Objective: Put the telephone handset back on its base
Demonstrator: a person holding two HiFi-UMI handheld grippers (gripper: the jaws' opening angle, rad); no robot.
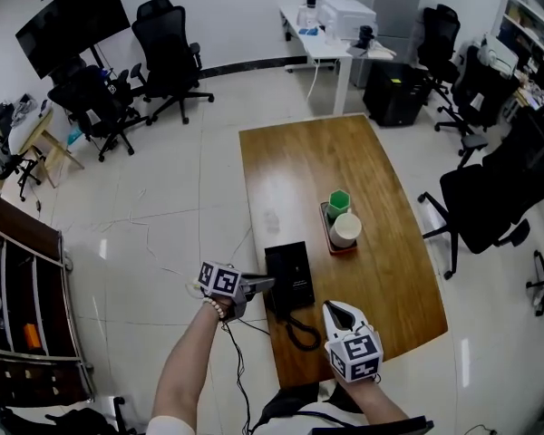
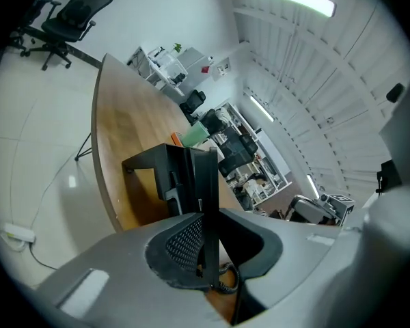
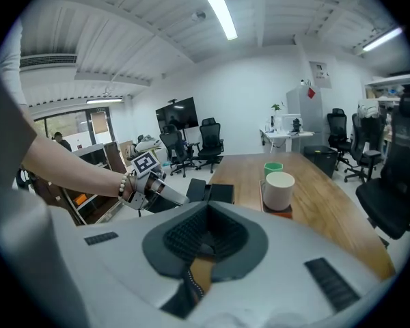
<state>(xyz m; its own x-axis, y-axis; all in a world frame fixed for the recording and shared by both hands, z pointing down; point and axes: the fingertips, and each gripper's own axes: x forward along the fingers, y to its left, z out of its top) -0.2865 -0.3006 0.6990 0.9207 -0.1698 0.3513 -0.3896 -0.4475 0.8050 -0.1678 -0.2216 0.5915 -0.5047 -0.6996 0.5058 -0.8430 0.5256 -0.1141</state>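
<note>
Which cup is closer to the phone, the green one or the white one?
The white cup. It stands right beside the phone; the green cup sits behind it, farther away.

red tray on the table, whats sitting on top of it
A white cup and a green cup stand on the red tray. They cover most of its surface.

Glossy white tiled floor (image 1: 163, 198), white walls (image 3: 246, 94), a long brown wooden worktop (image 1: 317, 170), black swivel office chairs (image 1: 168, 53), ceiling strip lights (image 3: 219, 10).
</note>
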